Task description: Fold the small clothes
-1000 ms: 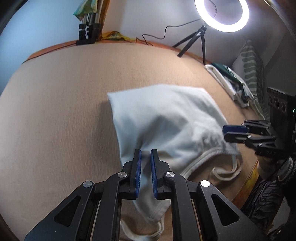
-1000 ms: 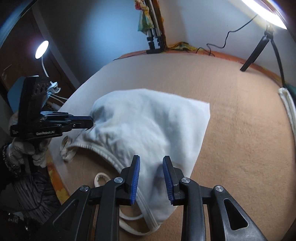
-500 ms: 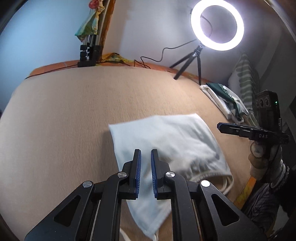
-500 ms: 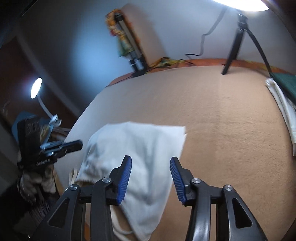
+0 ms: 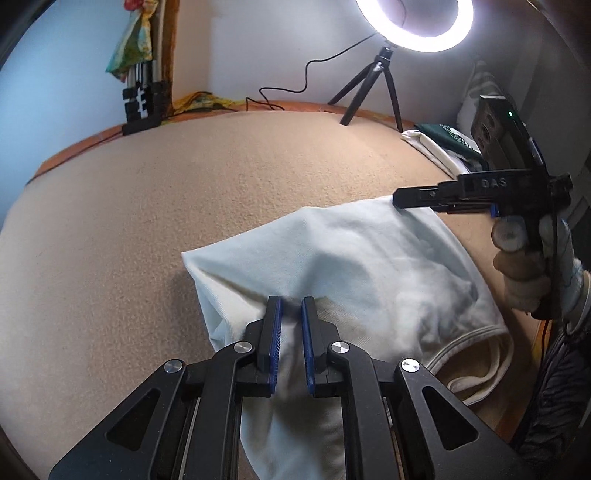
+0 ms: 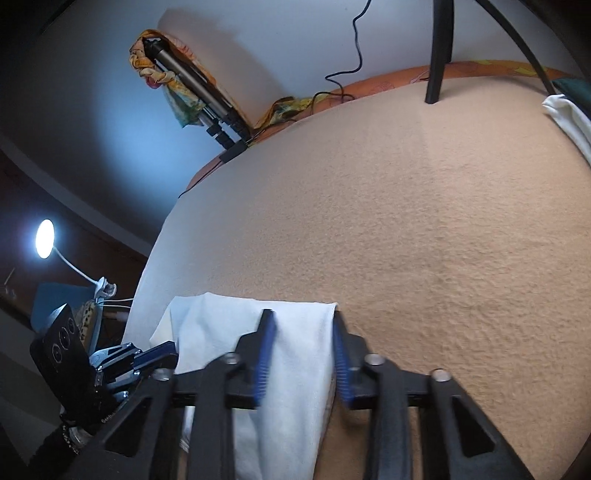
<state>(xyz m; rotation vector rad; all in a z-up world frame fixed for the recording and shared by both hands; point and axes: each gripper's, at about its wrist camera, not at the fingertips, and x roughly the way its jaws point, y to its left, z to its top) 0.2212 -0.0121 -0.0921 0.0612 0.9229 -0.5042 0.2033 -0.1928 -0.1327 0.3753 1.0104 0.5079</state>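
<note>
While the white garment [image 5: 351, 258] lies bunched on the tan blanket [image 5: 184, 184], near its front edge, the left gripper [image 5: 291, 306] holds a narrow gap between its blue pads over the cloth's near fold; whether fabric is pinched there cannot be told. The right gripper [image 6: 301, 319] is at the garment's far corner, its jaws having just been closing with cloth between them, the pads blurred and apart. A ring light [image 5: 415, 22] on a tripod stands at the blanket's far edge, beside folded clothes [image 5: 439, 147].
</note>
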